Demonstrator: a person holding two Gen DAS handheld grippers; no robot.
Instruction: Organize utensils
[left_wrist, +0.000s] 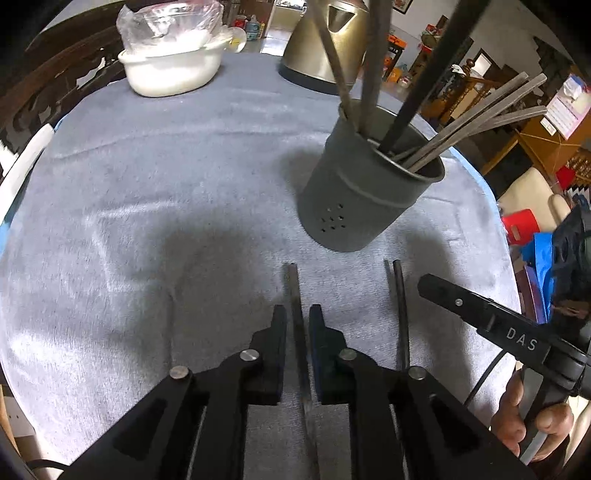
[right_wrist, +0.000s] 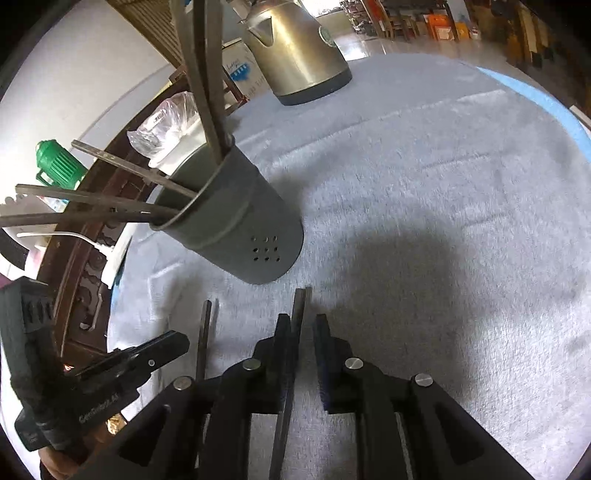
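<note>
Left gripper (left_wrist: 298, 314): nearest the holder's foot, on its near side; jaws narrow, with a dark chopstick (left_wrist: 294, 291) running between them. A sliver of gap shows on each side of the stick, so the pads do not seem to press on it.
Right gripper (right_wrist: 302, 325): also near side of the holder, just beside the left one; jaws narrow around a second chopstick (right_wrist: 300, 310), which lies against the left pad with a gap at the right pad. Not clamped, as far as the view shows.
Chopsticks: both lie flat on the grey cloth (left_wrist: 155, 206), tips toward the holder, close to its base but apart from it.
Holder (left_wrist: 356, 195): grey perforated cup, upright, already carrying several sticks that fan out to its sides.
Step in hand (judged): taking one stick per gripper for transfer into the holder.
Doing it well: close fully on each stick before lifting; grip near the middle so it does not swing; raise above the rim, tilt the tip down, and enter through a gap between the leaning sticks.
Risk: a thin stick on soft cloth may roll or slip from loose pads; the crowded rim may deflect it.
Beyond the holder: steel kettle (left_wrist: 327, 40) and white bowl (left_wrist: 171, 70), well apart, not involved.
</note>
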